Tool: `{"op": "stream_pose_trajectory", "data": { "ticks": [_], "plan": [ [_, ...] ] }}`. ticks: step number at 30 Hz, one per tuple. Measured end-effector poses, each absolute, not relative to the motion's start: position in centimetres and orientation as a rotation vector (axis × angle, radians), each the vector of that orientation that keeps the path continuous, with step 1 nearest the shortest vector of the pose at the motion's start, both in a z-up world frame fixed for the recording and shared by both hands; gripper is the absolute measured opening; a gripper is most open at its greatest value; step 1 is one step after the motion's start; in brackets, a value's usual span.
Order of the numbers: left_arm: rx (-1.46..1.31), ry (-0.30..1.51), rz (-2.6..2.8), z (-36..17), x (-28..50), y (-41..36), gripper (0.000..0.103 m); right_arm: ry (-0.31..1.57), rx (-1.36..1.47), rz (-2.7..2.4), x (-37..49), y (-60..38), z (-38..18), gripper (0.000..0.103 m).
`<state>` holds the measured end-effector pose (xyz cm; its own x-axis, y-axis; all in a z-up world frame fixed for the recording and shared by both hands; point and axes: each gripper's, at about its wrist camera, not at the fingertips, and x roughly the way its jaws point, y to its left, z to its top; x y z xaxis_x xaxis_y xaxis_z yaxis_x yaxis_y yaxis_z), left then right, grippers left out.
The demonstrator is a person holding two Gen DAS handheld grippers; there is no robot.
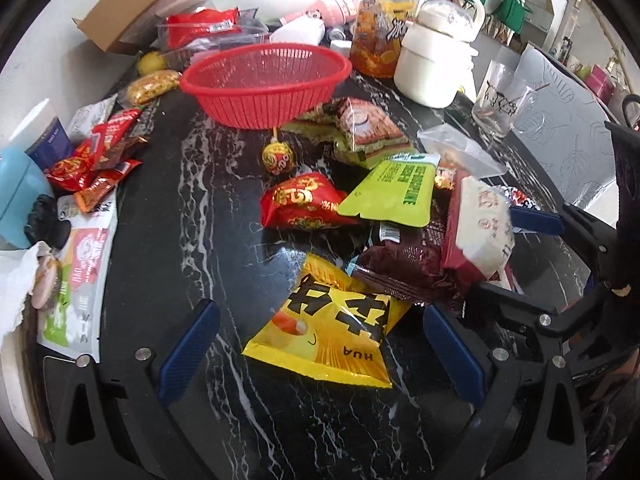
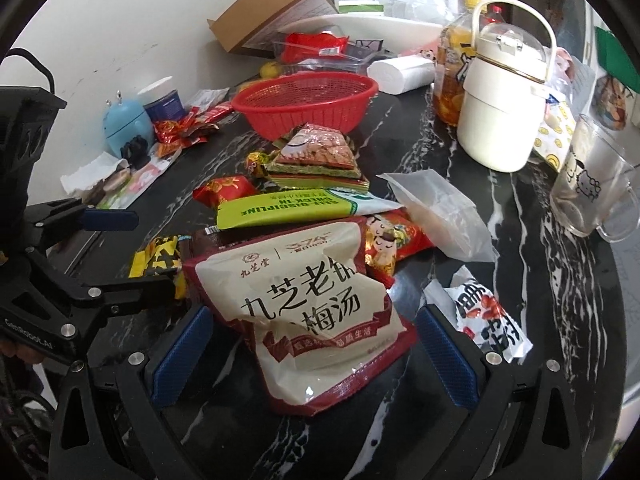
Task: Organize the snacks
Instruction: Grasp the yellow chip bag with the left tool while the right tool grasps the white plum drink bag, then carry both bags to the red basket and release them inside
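Right gripper [image 2: 314, 354] spread wide around white pouch [image 2: 304, 308] | left gripper [image 1: 320, 354] agape, yellow bag [image 1: 332, 332] between fingers

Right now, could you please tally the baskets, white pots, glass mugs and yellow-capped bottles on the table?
basket: 1
white pot: 1
glass mug: 1
yellow-capped bottle: 1
Total: 4
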<state>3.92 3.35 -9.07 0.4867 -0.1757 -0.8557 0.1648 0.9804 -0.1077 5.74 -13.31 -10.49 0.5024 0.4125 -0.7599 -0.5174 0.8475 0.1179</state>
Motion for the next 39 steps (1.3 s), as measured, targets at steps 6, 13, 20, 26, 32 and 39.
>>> {"op": "stream_pose_trajectory", "data": {
  "ticks": [6, 13, 20, 26, 32, 39],
  "plan": [
    [-0.01, 1.065, -0.227, -10.2, 4.2, 3.2, 0.087, 0.928, -0.106, 0.574, 7.1, -13.4, -11.7, 0.103],
    [-0.013, 1.057, -0.228, -10.5, 3.6, 2.9, 0.063, 0.914, -0.067, 0.566, 6.5, -14.2, -11.6, 0.079],
    [-0.027, 1.056, -0.205, -10.4, 2.5, 3.3, 0.06, 0.9, -0.024, 0.54, 5.3, -14.8, -11.4, 0.072],
    [-0.057, 1.052, -0.201, -10.2, 1.2, 3.5, 0.06, 0.898, 0.008, 0.522, 4.0, -15.3, -11.2, 0.069],
    [-0.059, 1.026, -0.21, -9.4, 0.2, 3.0, 0.06, 0.902, 0.062, 0.525, 2.7, -16.2, -11.2, 0.061],
    [-0.065, 1.01, -0.225, -8.6, -0.4, 2.5, 0.06, 0.896, 0.093, 0.517, 1.5, -16.9, -10.8, 0.056]
  ]
}}
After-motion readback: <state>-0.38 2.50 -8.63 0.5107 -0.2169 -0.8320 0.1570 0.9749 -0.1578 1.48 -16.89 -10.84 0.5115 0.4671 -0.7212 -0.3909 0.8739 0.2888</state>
